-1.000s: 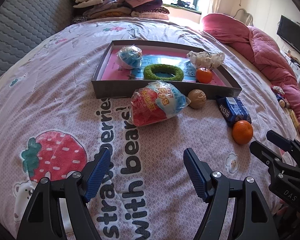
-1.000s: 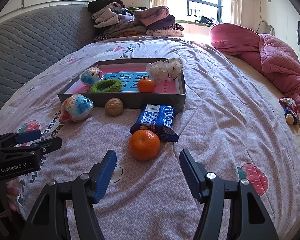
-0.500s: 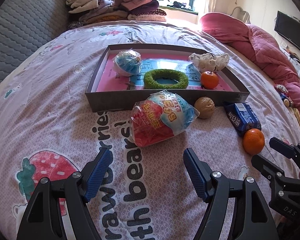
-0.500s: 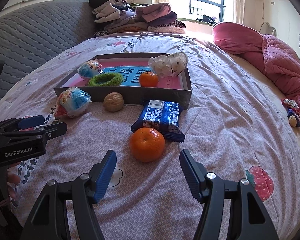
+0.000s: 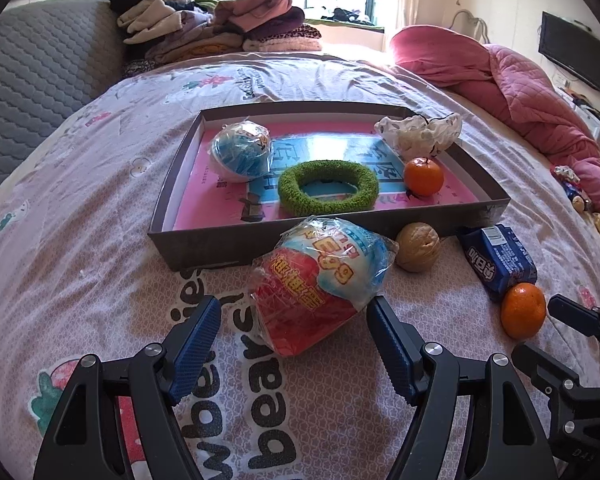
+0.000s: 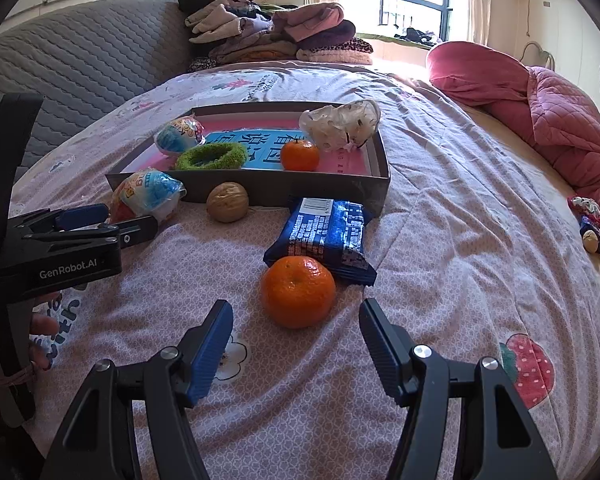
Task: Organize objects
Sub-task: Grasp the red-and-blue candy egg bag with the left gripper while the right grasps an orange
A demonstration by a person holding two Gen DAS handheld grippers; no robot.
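Here we are bringing the left tool up to the wrapped egg toy lying on the bed, just in front of the tray's near wall. Its jaws are standing spread, flanking the toy's near end without pressing it, apparently lining up a pick. The right tool is hovering with its jaws likewise spread and empty, just short of the loose orange, which is resting against the blue snack packet. A walnut is sitting beside the tray wall. Inside the tray a second egg toy, a green ring, another orange and a crumpled bag are already lying, suggesting the loose items are heading there next.
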